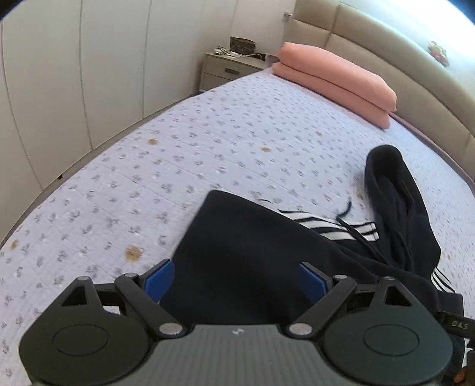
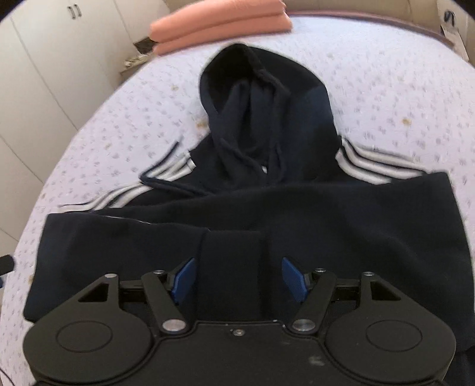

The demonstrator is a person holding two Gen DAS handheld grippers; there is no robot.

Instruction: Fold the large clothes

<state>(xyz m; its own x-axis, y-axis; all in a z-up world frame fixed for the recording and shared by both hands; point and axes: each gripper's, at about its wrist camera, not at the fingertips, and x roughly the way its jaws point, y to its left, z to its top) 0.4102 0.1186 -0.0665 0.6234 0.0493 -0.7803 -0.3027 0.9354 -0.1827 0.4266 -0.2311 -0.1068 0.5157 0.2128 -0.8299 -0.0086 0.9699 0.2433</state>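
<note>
Left wrist view: dark hoodie (image 1: 237, 252) on the bed (image 1: 207, 133), its folded corner between the wide-spread jaws of the left gripper (image 1: 237, 280), ungrasped. Right wrist view: right gripper (image 2: 237, 279) jaws released over the hoodie's (image 2: 267, 207) lower fold; hood (image 2: 261, 98) beyond.

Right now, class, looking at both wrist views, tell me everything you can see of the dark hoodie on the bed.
The hoodie is navy or black soft fleece, with white stripes along both sleeves and dark drawcords trailing from the hood, which points toward the pink pillows. It lies partly folded on the floral bedspread, its lower body turned up over the chest. Both open grippers, left gripper and right gripper, are above its fabric.
</note>
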